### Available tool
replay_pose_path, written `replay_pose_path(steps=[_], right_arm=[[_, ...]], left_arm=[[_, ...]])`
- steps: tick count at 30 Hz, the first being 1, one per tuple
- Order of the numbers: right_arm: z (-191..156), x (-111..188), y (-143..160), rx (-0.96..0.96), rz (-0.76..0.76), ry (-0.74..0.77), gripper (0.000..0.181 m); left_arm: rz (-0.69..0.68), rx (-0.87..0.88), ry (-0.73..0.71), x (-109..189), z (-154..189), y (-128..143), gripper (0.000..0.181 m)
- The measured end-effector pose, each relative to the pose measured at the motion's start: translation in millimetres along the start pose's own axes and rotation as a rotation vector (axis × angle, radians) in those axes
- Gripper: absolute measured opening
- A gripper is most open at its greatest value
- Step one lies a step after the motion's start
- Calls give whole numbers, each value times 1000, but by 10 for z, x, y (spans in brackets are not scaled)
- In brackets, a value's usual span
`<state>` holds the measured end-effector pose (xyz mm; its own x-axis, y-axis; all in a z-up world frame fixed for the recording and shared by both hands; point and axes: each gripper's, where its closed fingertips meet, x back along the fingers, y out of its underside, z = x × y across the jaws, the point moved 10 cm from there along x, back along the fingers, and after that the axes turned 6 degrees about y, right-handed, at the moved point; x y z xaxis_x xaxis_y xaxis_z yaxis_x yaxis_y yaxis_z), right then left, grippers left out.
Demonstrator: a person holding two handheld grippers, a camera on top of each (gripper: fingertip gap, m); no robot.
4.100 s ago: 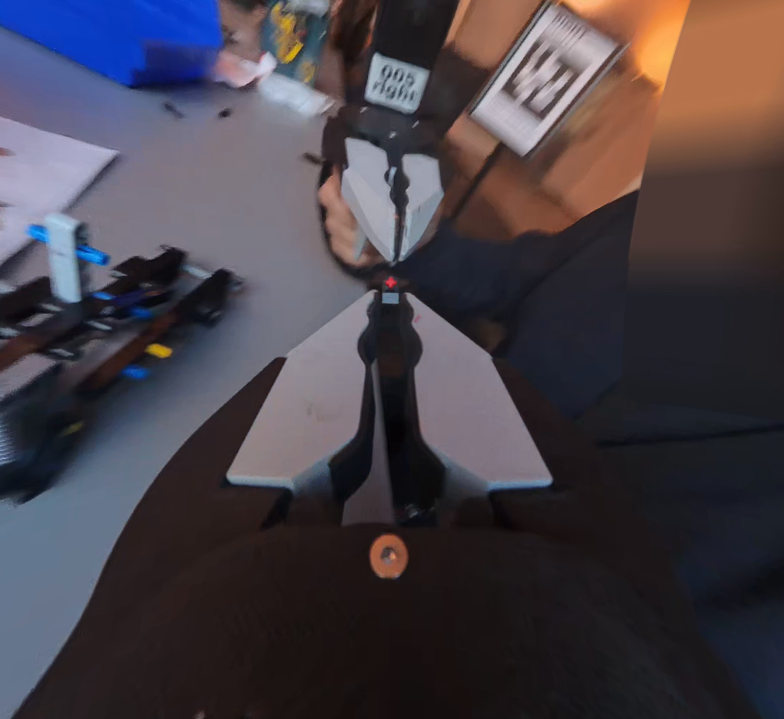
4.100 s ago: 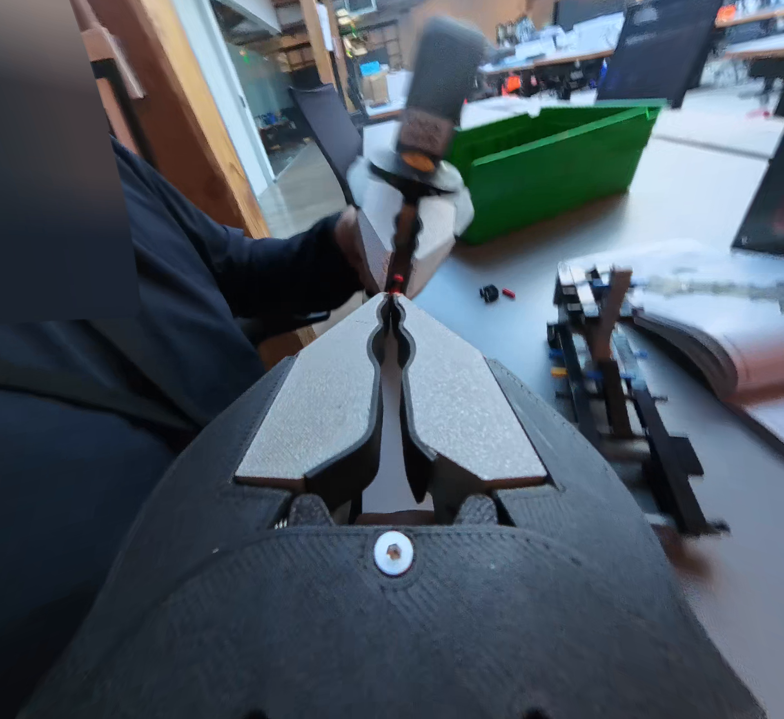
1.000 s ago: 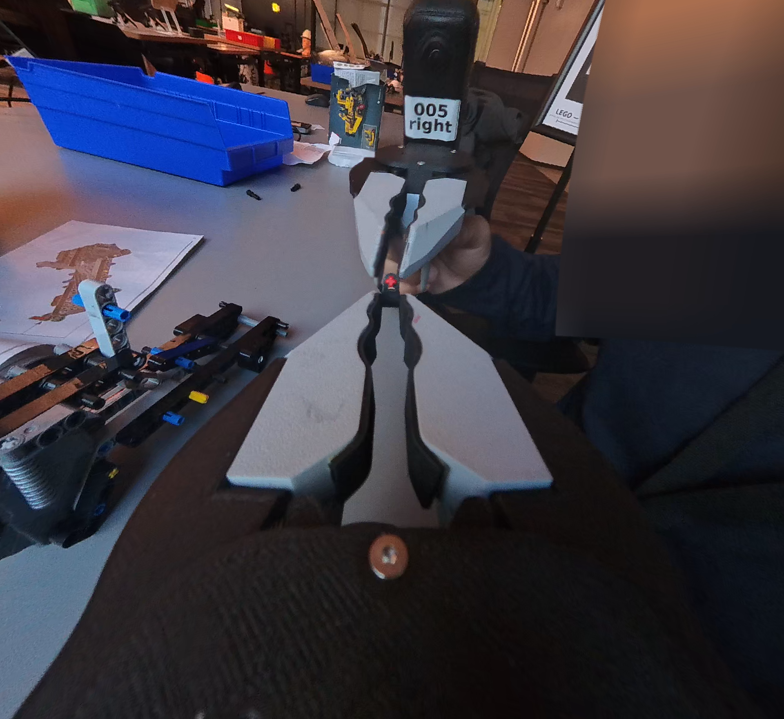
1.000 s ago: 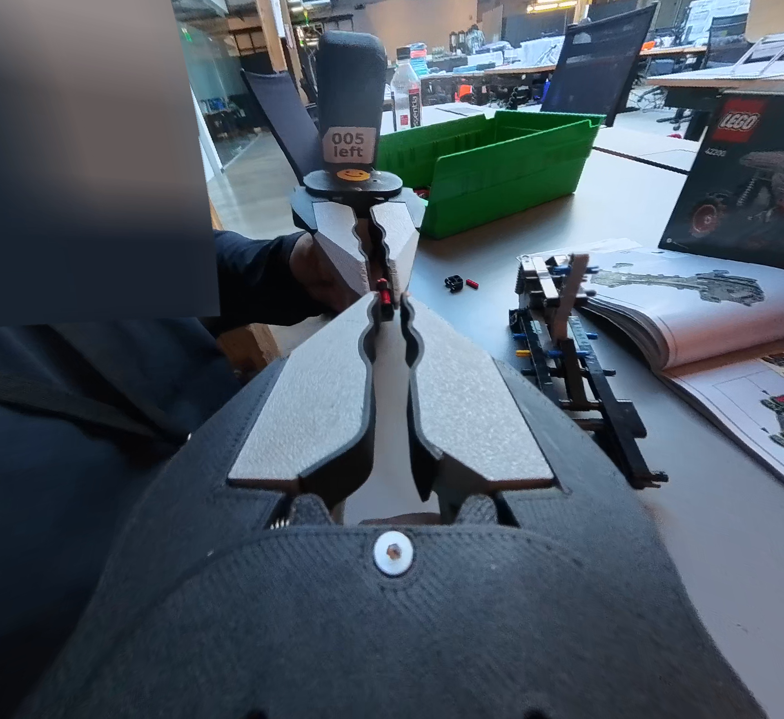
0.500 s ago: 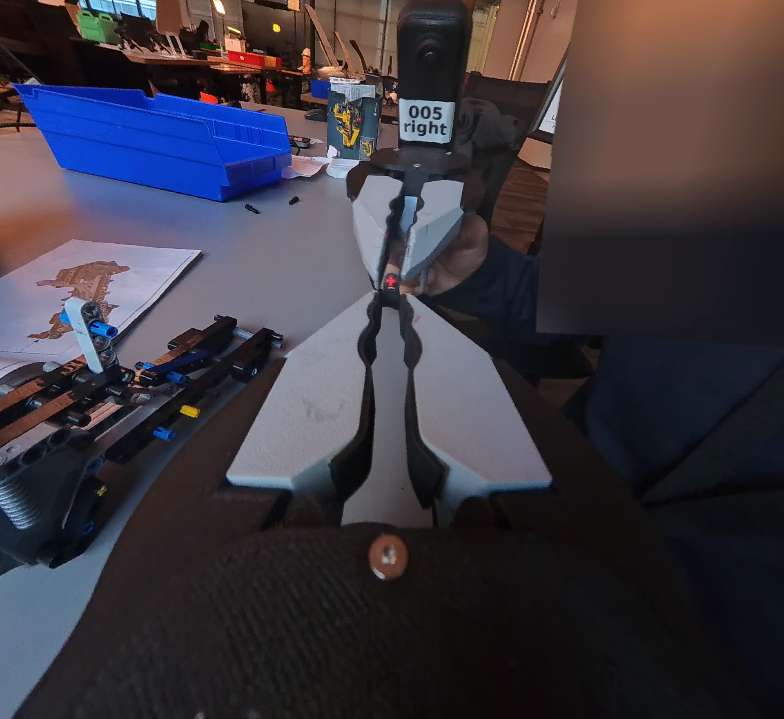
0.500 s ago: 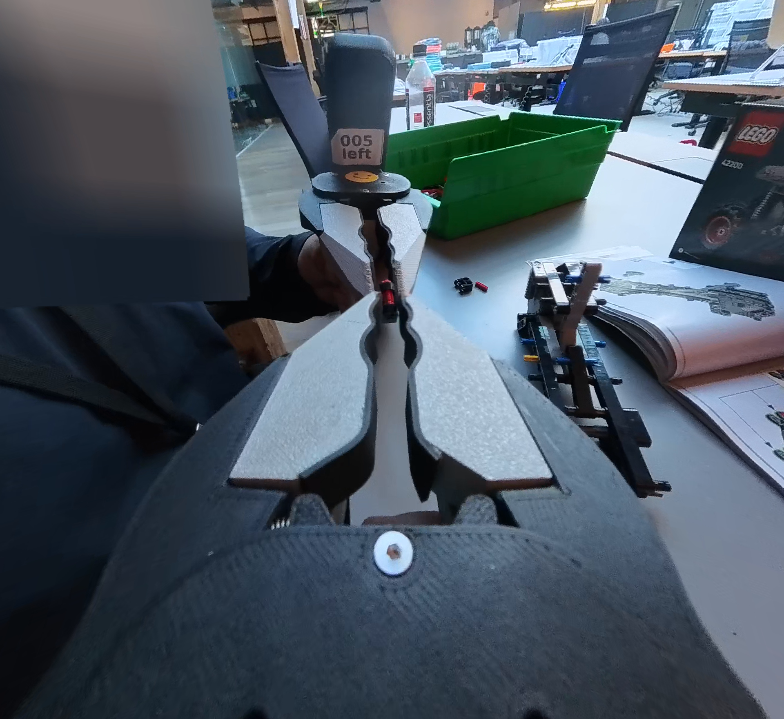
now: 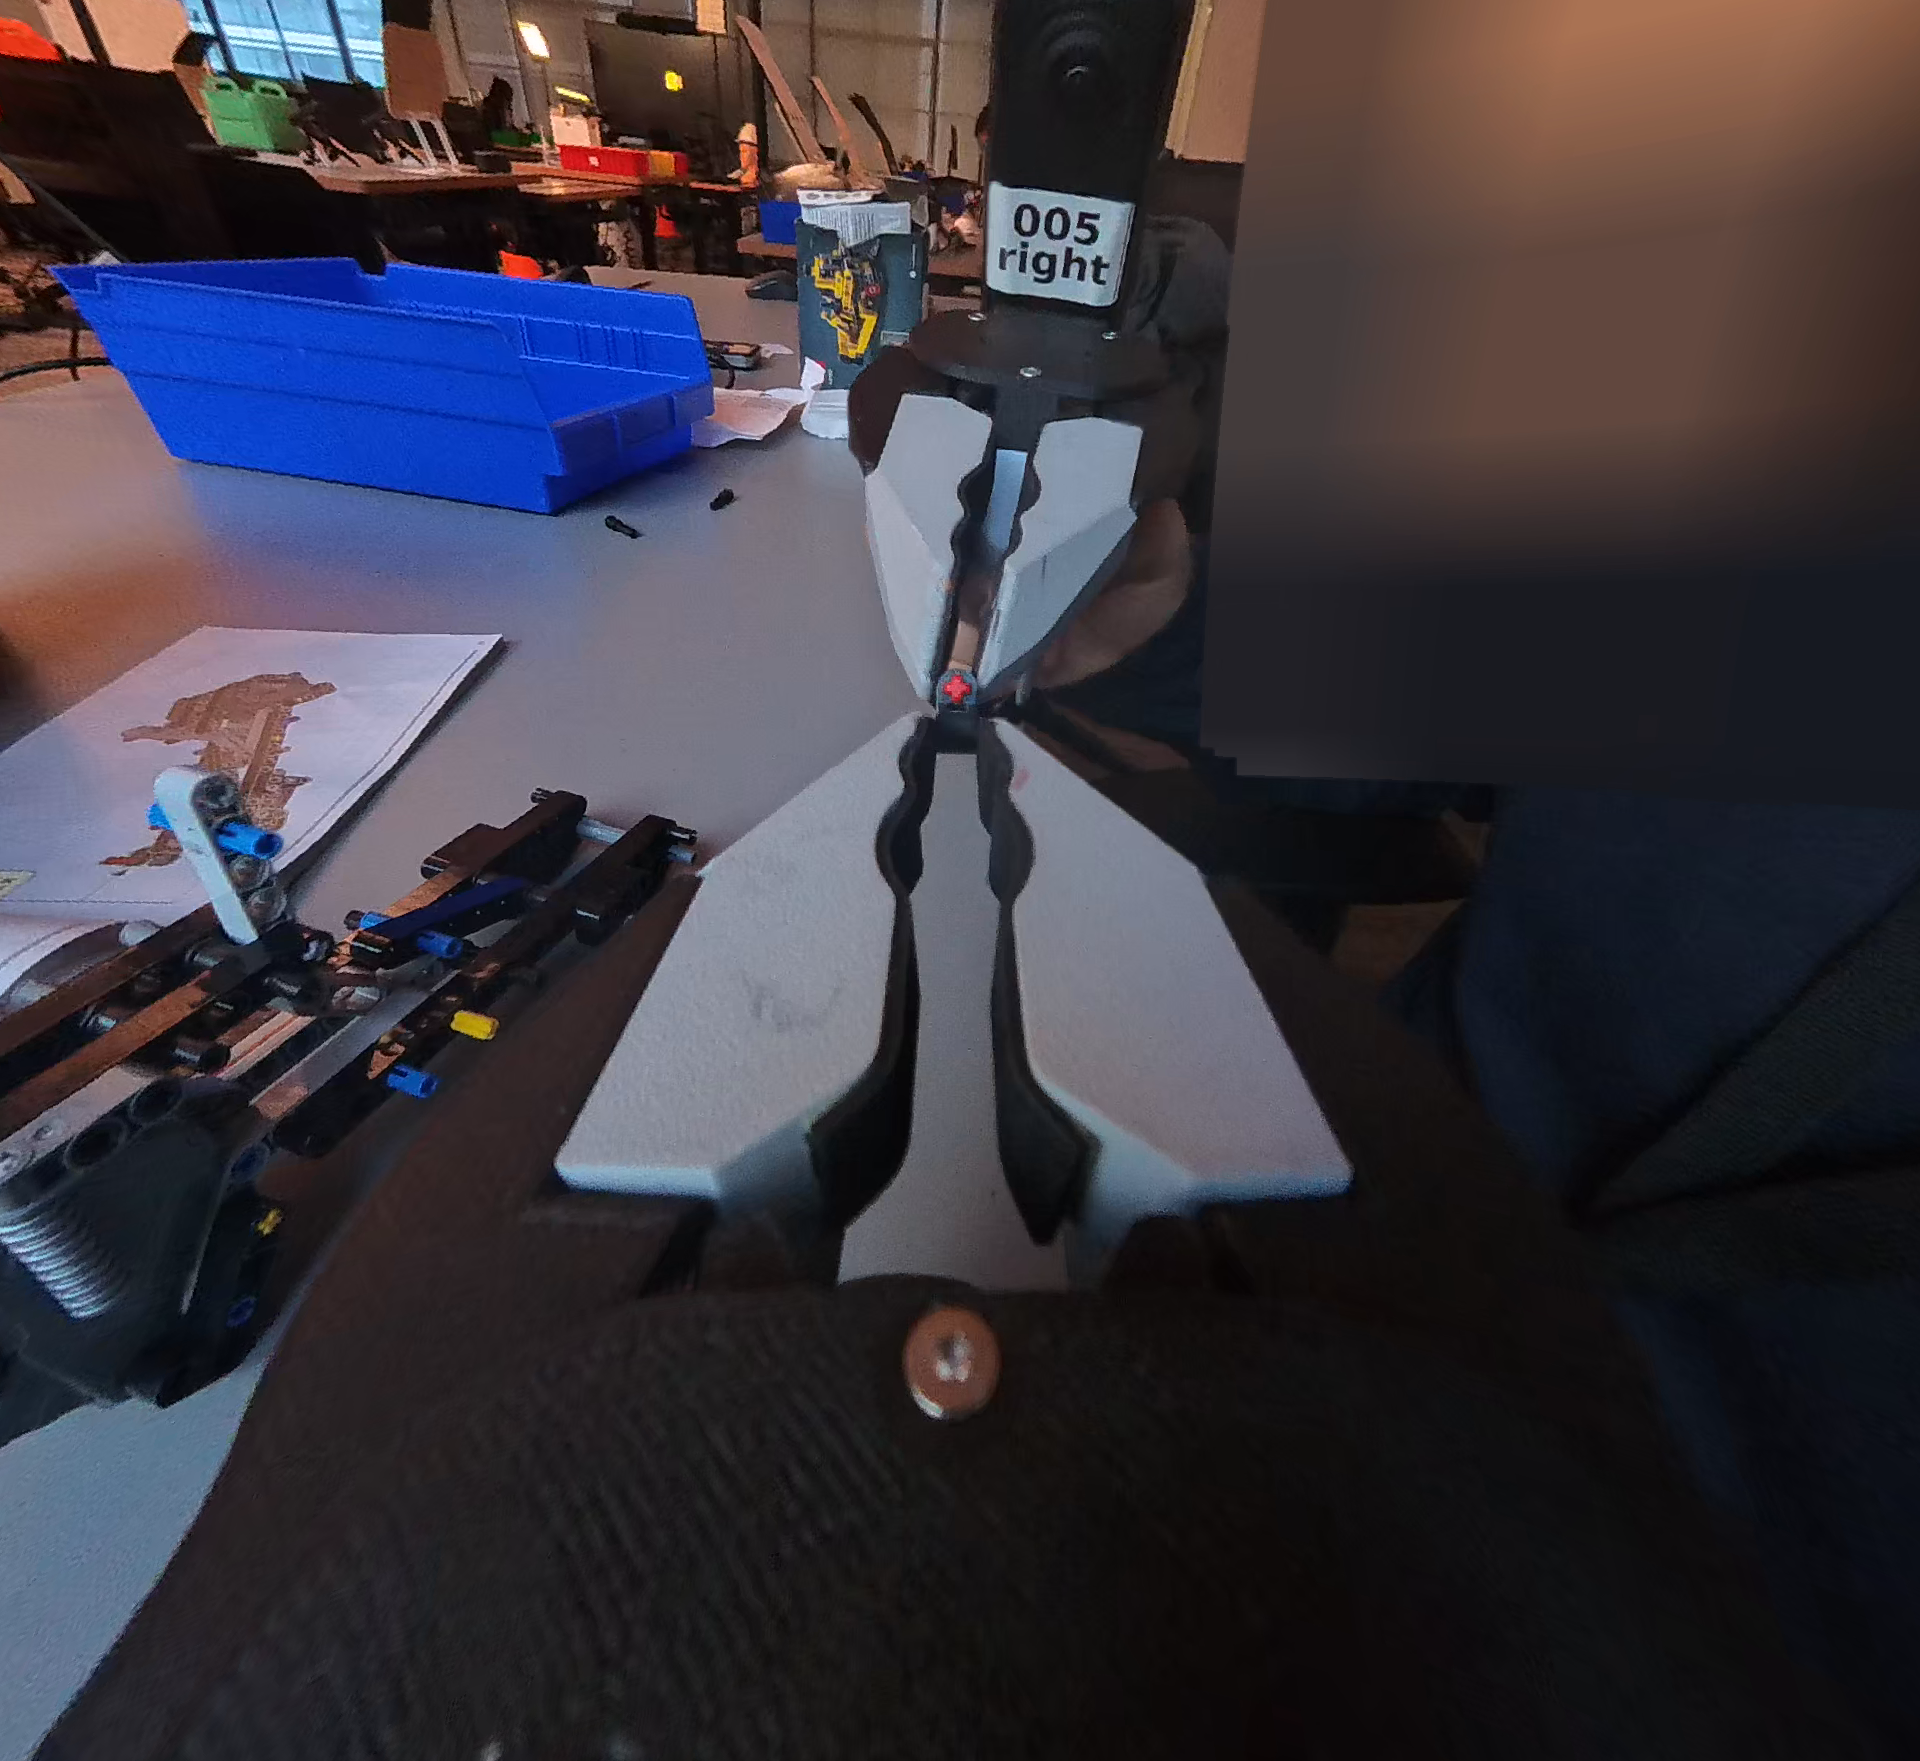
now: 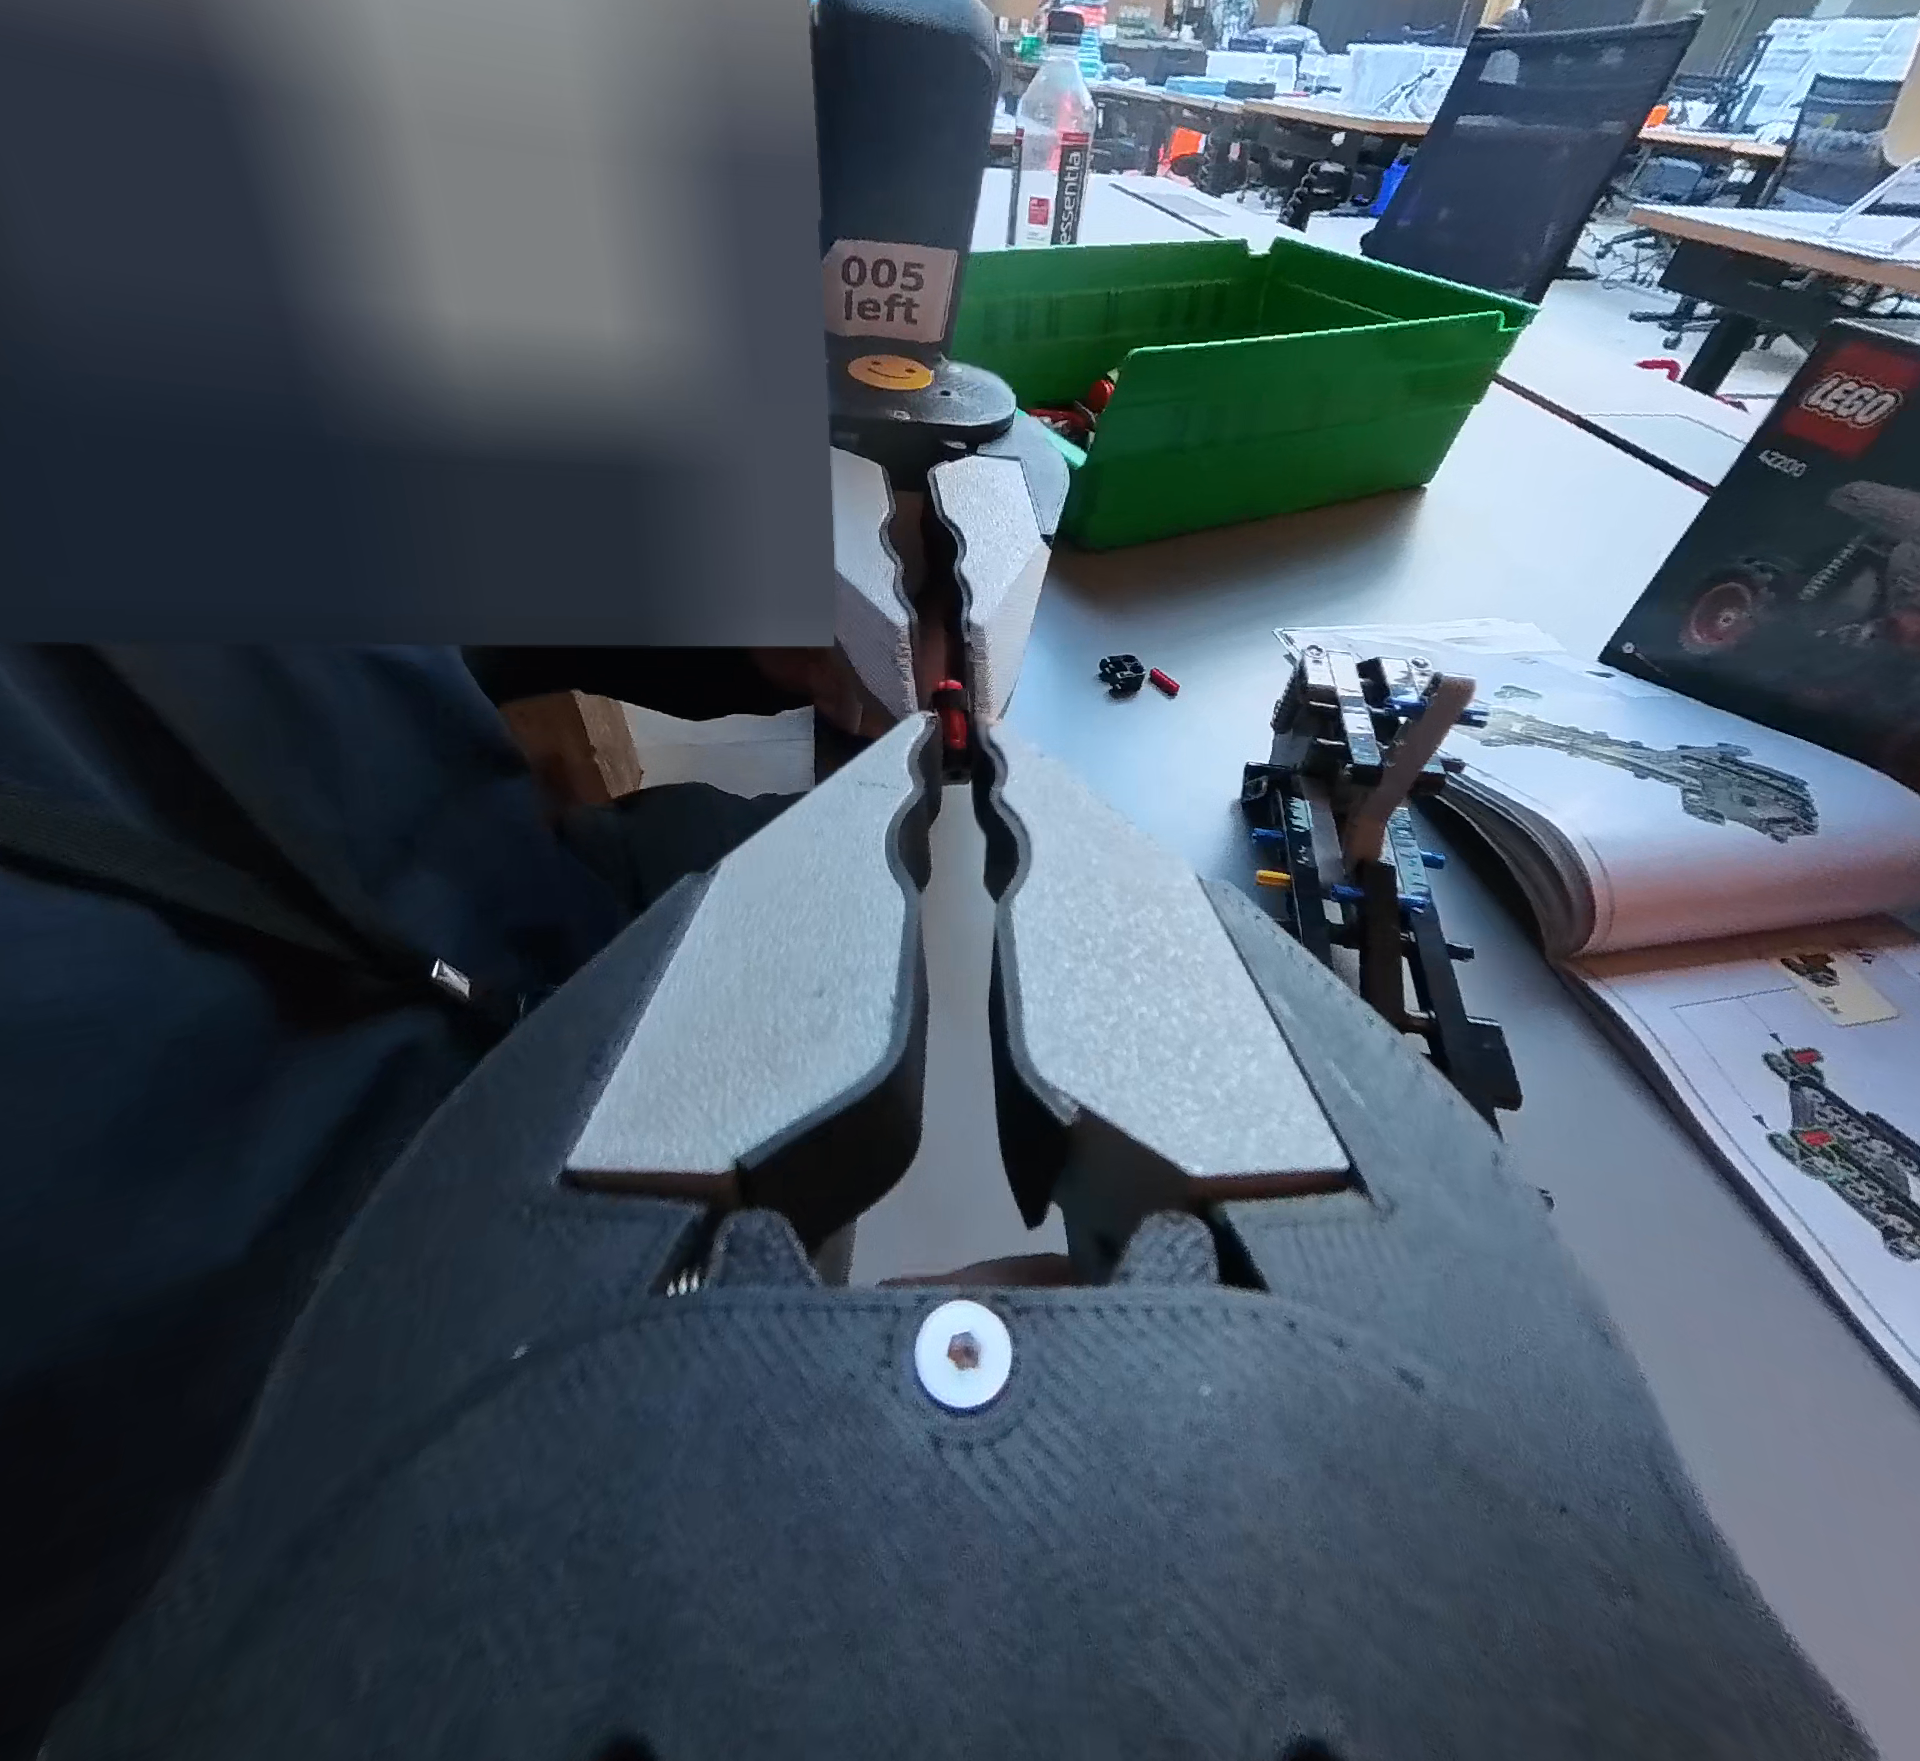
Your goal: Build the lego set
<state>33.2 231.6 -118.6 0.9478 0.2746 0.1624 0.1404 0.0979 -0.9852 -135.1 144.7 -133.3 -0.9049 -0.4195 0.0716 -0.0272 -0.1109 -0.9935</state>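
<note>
My left gripper and right gripper meet tip to tip in the air at the table's near edge. Both are shut on one small red and black Lego piece, whose red end also shows in the right wrist view. The far gripper in each view is the other one: the right gripper and the left gripper. The long black Lego chassis with blue and yellow pins lies on the grey table, also in the right wrist view.
An open instruction booklet lies beside the chassis, its page also in the left wrist view. A blue bin, a green bin, a Lego box, loose pins and small loose pieces are on the table. My left and right fingertips are right by each other.
Both grippers stay tip to tip on the small piece. The pair has shifted slightly, so the chassis and bins sit a little differently in both views.
</note>
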Motion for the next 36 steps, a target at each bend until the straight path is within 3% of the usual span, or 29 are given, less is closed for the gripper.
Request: replay_pose_path(steps=[6,11,19,24,36], right_arm=[[13,-45,114,34,-14,-28,0],[72,-112,185,-47,26,-68,0],[218,-105,86,-223,124,-96,0],[211,-7,46,-179,122,-38,0],[167,-63,-35,-130,90,-40,0]], left_arm=[[-85,75,48,9,-60,37,4],[-111,161,97,47,-140,58,4],[60,189,71,80,-204,7,4],[111,175,43,133,-202,-4,5],[104,118,13,80,-141,-13,5]])
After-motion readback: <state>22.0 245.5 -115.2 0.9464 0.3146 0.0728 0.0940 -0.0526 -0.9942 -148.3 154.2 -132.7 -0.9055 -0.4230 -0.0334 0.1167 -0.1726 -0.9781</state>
